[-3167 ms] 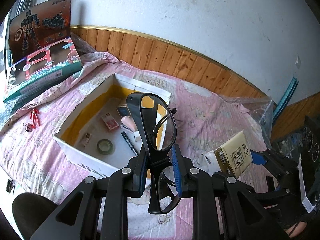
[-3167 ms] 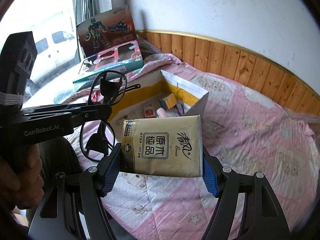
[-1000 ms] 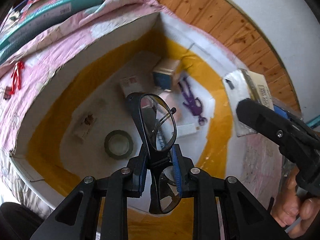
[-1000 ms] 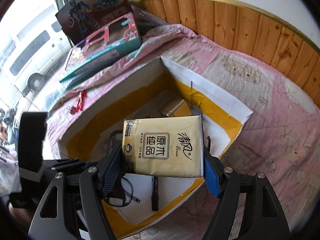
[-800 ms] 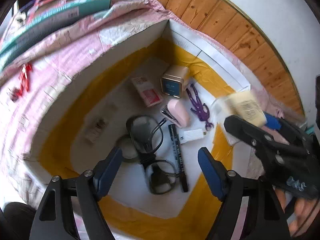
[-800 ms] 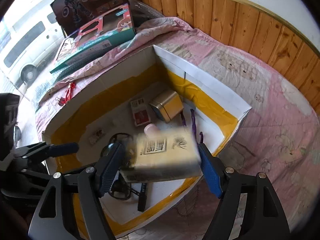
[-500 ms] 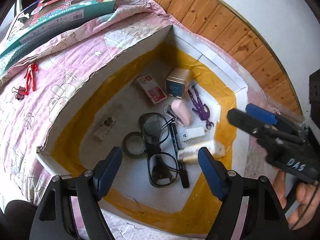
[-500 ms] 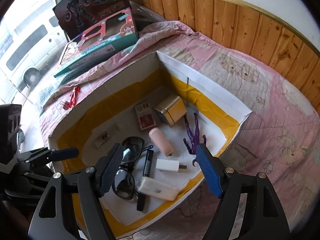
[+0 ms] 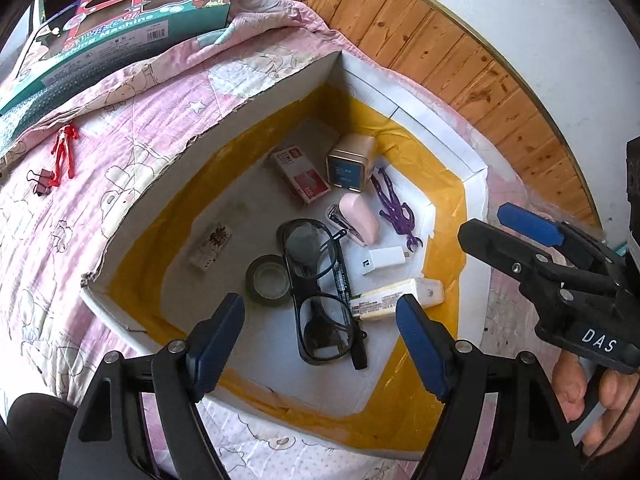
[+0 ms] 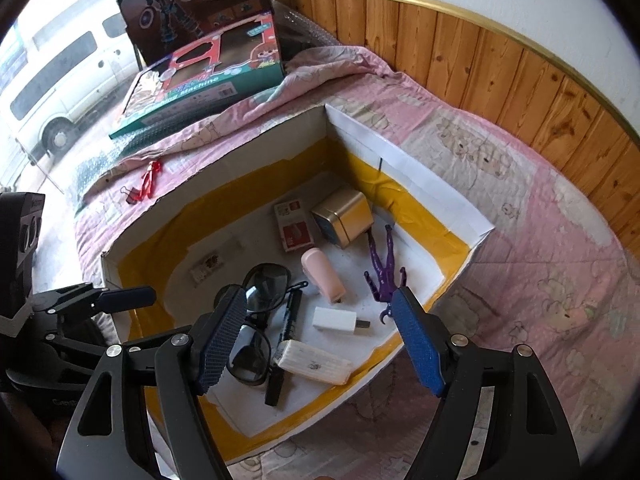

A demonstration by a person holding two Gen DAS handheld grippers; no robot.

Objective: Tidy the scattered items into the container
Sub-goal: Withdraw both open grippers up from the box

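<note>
Fingers (image 9: 218, 332) spread, empty; toy box (image 9: 120, 28) reads "Machine"; right gripper (image 9: 520, 236) "DAS"

cardboard box (image 9: 256, 112), quilted cloth blanket (image 9: 132, 128), glossy wood wall panelling (image 9: 460, 64).

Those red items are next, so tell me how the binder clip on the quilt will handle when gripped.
The binder clip looks small and rigid, probably light. Its wire handles may swing or slip between pads. It touches the red figure, so that could shift too.

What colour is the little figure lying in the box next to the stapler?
Purple figure, lying beside the pink stapler; clearest in the left wrist view.
</note>
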